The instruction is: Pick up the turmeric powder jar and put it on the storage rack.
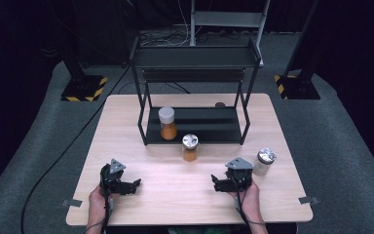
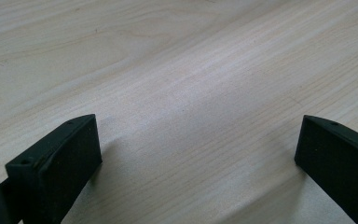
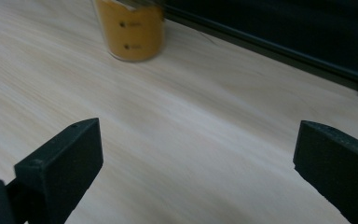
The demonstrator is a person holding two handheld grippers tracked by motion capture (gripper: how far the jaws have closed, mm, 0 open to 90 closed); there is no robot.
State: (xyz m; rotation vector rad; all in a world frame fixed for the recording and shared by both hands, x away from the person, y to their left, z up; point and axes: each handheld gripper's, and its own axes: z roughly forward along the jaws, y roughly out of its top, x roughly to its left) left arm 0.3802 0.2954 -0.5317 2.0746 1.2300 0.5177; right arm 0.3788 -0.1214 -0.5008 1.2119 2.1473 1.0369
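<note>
- The right gripper [image 1: 220,184], at the lower right of the high view, rests low over the table [image 1: 175,195] with its jaws spread wide and nothing between them.
- The left gripper [image 1: 131,185], lower left, is just as wide and empty.
- The silver-lidded jar [image 1: 190,147] of orange powder stands upright at the frame's centre, just in front of the black rack [image 1: 195,127]; in the right gripper view it sits at the upper left [image 3: 130,32].
- The jar looks rigid, smooth and probably slippery, likely light; gripping the body below the lid seems safest.
- A white jar [image 1: 262,161] stands near the right gripper.
</note>
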